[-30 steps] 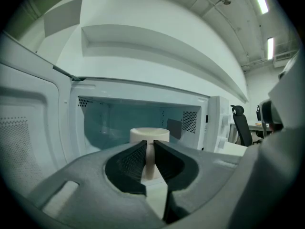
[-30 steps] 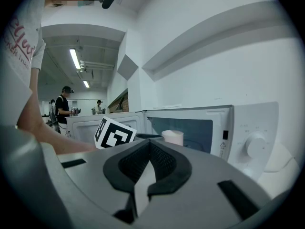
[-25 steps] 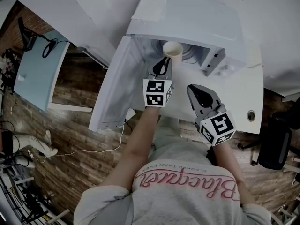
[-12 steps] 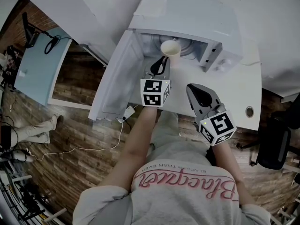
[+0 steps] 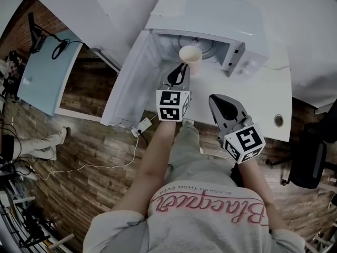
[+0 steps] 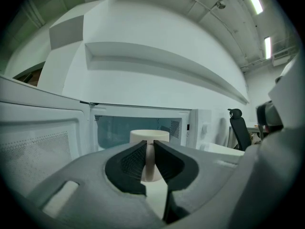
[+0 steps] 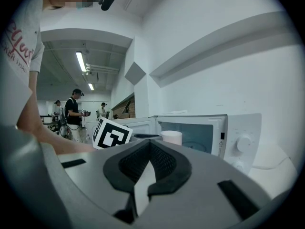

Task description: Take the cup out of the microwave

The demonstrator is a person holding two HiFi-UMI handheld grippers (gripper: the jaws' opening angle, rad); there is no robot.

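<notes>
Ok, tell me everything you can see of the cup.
The cup is plain cream, smooth like ceramic, round with an open top; no contents show. It is upright at the mouth of the open microwave. The left tool is shut on its near side, seemingly on a handle. Whether its base rests on anything is unclear.

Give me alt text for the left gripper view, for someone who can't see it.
The left gripper is shut on the handle of a pale cup, in front of an open white microwave. Its door stands open at left; an office chair is at far right.
</notes>
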